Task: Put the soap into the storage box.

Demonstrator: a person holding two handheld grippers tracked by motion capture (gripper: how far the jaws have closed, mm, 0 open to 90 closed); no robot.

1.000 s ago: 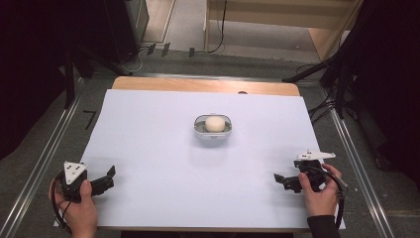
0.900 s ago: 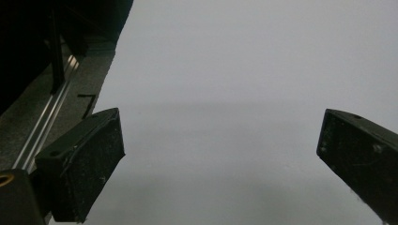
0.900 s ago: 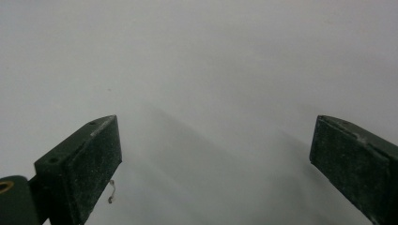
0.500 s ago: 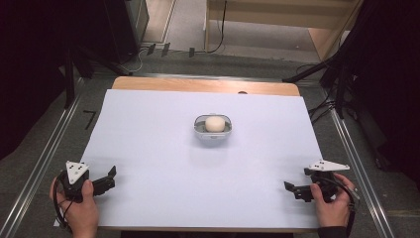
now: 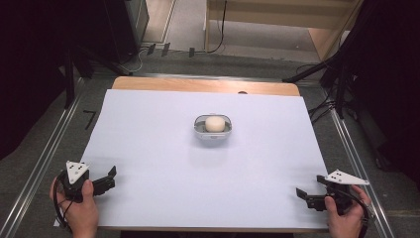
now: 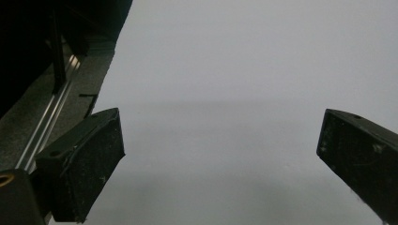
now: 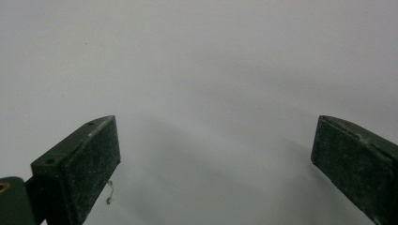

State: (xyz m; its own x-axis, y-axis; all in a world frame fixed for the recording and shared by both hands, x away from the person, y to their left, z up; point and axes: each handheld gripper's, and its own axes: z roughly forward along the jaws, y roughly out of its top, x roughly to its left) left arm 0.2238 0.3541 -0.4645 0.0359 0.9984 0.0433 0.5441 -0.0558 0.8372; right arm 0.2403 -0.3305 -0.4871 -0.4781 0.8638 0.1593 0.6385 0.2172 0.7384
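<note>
A small grey dish (image 5: 213,133) stands in the middle of the white table sheet (image 5: 163,163), with a pale round lump (image 5: 214,124) inside it. My left gripper (image 5: 110,178) rests at the near left corner, held by a hand, jaws wide apart with nothing between them. Over at the near right corner, my right gripper (image 5: 303,197) is also open and empty. In the left gripper view my left gripper (image 6: 220,136) looks over bare sheet and the table's left edge. The right gripper view has my right gripper (image 7: 216,140) over plain white sheet.
A wooden table edge (image 5: 198,85) shows beyond the sheet's far side. Metal rails (image 5: 47,148) run along both sides of the table. Cables and dark stands (image 5: 341,84) sit on the floor behind and to the right.
My right gripper has drawn back toward the near edge and shifted right. The left gripper has barely moved. The dish stays where it was.
</note>
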